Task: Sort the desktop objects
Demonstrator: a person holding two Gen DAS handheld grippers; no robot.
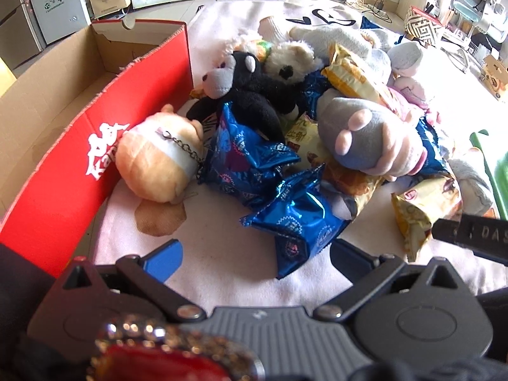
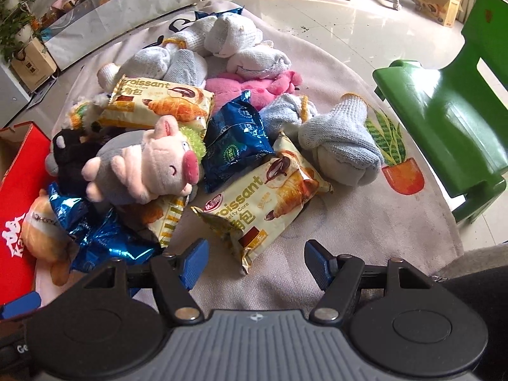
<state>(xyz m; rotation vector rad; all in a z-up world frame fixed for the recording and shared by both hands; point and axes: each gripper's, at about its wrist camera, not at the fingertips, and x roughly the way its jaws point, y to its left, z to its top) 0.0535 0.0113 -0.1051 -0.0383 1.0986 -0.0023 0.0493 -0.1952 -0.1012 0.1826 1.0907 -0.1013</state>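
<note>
A mixed pile of toys, snacks & gloves is seen heaped on a pale pink mat (image 2: 317,238) w/ a potted-plant print, laid on the floor. The left hand-held gripper (image 1: 257,254) is held w/ jaws spread wide, nothing between them; a blue foil snack pack (image 1: 298,222) lies just in front of it, its lower end reaching into the gap, contact w/ the fingers not discernible. A second blue pack (image 1: 244,155) is found behind it, touching a peach plush w/ a key chain (image 1: 158,162), which rests against the wall of a red cardboard box (image 1: 79,165) at the left of the pile. A black-and-grey monkey plush (image 1: 247,89) and a white bear plush (image 1: 289,60) are piled further back. The right hand-held gripper (image 2: 257,263) is likewise open & empty, hovering over the mat; a croissant pack (image 2: 263,203) lies just ahead, its crumpled end near the left finger (image 2: 193,263). A grey-pink pig plush (image 2: 146,165) is propped on top of other packs, beside another blue pack (image 2: 235,146) and a second croissant pack (image 2: 158,104). Knit gloves (image 2: 343,146) are scattered at the far & right side, w/ a pink plush (image 2: 254,85) among them. A green plastic chair (image 2: 451,104) stands off the mat, right.
</note>
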